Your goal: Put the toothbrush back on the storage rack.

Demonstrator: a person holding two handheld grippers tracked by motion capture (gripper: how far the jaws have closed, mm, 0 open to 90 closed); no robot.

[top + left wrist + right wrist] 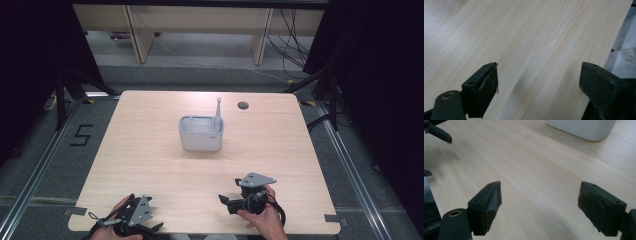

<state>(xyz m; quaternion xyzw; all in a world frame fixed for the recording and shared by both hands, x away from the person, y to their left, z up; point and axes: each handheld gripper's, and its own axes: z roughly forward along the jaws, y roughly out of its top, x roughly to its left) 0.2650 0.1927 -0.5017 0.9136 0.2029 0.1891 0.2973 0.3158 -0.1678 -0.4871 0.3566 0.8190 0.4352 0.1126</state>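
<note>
Grey bin [201, 134] with an upright brush handle [218, 114] at its right end sits mid-table, far from us. Our left gripper [131, 216] rests released at the near edge; our right gripper [239, 199], also released, lies nearer the bin.

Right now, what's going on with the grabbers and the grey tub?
Left gripper open, right gripper open, both low near table edge. Grey tub mid-table, utensil upright inside. Path clear.

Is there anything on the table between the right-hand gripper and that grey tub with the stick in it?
No. In the high view, bare wood separates the right gripper from the grey tub; the right gripper view shows the same bare table.
</note>
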